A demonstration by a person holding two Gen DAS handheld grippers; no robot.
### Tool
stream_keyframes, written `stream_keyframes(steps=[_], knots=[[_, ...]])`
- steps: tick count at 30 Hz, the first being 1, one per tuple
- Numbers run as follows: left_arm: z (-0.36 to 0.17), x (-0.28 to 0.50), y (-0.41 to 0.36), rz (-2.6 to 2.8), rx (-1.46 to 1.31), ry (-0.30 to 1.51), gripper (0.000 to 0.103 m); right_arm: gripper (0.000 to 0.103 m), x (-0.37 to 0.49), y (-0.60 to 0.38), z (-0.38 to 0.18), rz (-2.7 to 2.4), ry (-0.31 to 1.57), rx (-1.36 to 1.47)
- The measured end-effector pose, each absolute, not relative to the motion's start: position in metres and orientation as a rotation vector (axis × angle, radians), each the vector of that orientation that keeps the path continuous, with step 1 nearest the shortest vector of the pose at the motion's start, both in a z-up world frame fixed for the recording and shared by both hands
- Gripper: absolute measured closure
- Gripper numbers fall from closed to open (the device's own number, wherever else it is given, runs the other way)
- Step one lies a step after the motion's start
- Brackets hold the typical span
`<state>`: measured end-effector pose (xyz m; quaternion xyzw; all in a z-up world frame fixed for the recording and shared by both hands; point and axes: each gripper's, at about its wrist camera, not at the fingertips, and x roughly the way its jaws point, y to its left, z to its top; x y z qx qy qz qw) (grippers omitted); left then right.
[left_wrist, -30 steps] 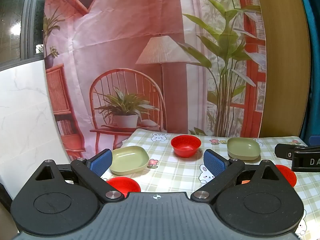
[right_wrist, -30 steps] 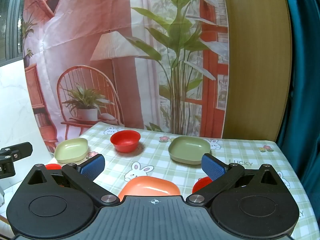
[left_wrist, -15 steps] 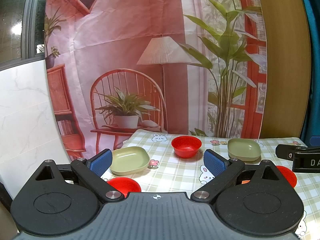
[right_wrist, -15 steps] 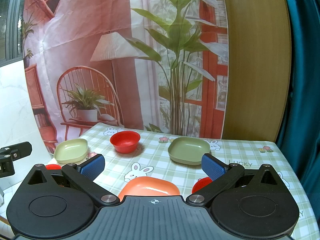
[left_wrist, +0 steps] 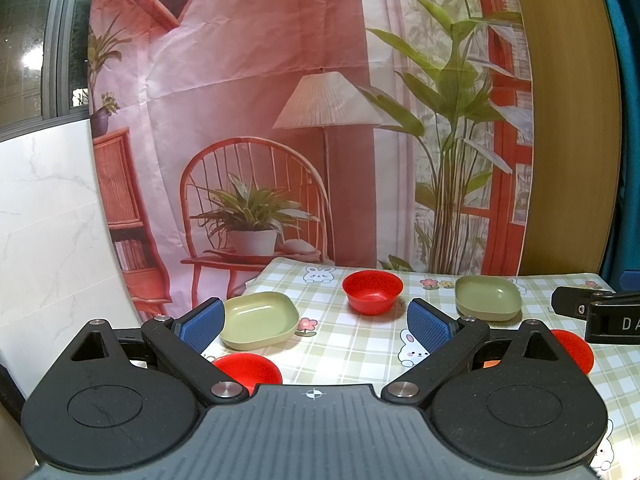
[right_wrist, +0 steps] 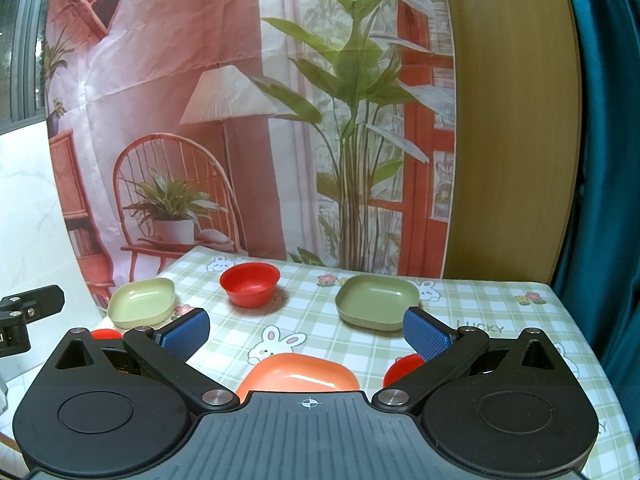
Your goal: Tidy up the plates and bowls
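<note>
On a checked tablecloth stand a light green plate (left_wrist: 259, 320) at the left, a red bowl (left_wrist: 372, 291) at the back middle and a darker green plate (left_wrist: 488, 297) at the right. A second red bowl (left_wrist: 248, 368) sits near my left gripper (left_wrist: 316, 326), which is open and empty. A third red bowl (left_wrist: 572, 350) lies at the right. In the right wrist view an orange plate (right_wrist: 300, 374) lies just under my open, empty right gripper (right_wrist: 306, 330), with a red bowl (right_wrist: 404, 368) beside it. The green plates (right_wrist: 142, 307) (right_wrist: 378, 306) and the back red bowl (right_wrist: 250, 283) lie beyond.
A printed backdrop (left_wrist: 320, 120) hangs behind the table's far edge. A white marble panel (left_wrist: 48, 240) stands at the left and a wooden panel (right_wrist: 512, 120) at the right. The table's left edge (right_wrist: 168, 268) drops off near the light green plate.
</note>
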<state>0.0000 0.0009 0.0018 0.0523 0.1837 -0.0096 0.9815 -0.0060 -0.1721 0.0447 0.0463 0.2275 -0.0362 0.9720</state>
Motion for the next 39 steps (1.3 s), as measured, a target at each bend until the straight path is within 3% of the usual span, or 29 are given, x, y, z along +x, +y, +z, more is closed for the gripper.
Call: stream_keyframes(steps=[39], knots=[[-0.0008,0.0000,0.0013,-0.021,0.104,0.371,0.004,0.000,-0.0066,-0.1713,0.0455,-0.074,0.458,0.094]])
